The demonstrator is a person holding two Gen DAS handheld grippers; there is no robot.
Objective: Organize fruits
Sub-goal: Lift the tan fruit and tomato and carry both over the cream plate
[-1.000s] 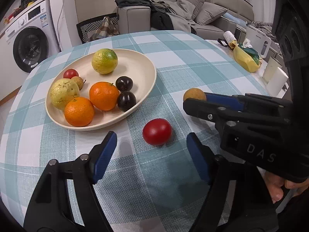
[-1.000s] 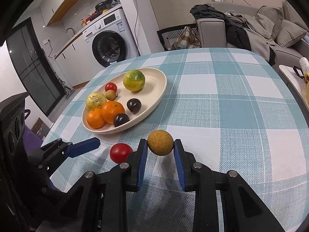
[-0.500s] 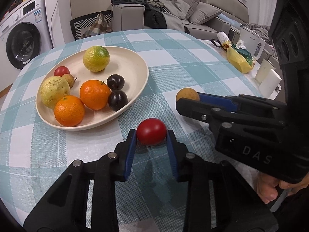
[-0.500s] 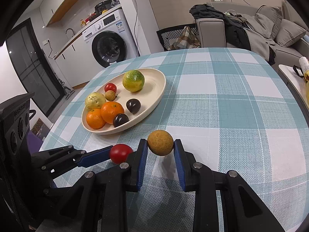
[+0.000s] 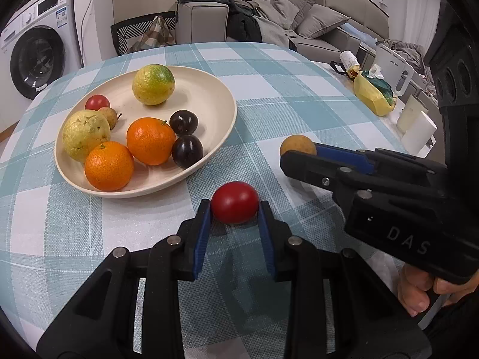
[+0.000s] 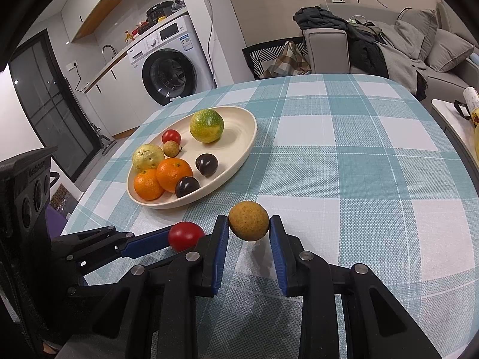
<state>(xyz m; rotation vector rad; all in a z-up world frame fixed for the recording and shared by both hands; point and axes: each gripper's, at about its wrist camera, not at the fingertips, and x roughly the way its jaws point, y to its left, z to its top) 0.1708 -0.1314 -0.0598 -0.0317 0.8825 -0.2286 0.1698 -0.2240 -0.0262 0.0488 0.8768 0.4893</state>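
A cream oval plate (image 5: 215, 95) (image 6: 242, 155) holds two oranges, two dark plums, a yellow-green citrus (image 5: 153, 80), a yellow guava, a small red tomato and a small brown fruit. My left gripper (image 5: 234, 206) is shut on a red tomato (image 5: 235, 202) (image 6: 185, 235), just in front of the plate. My right gripper (image 6: 248, 223) is shut on a round tan fruit (image 6: 248, 220) (image 5: 297, 145), held a little above the cloth, right of the tomato. The right gripper also shows in the left wrist view (image 5: 299, 155).
The round table carries a teal and white checked cloth (image 6: 359, 155). A side counter at the right holds a yellow bag (image 5: 371, 95), white cups and a kettle. A washing machine (image 6: 167, 71) and a sofa stand behind.
My left gripper moved forward and closed on the red tomato. My right gripper kept its hold on the tan fruit and lifted it slightly.
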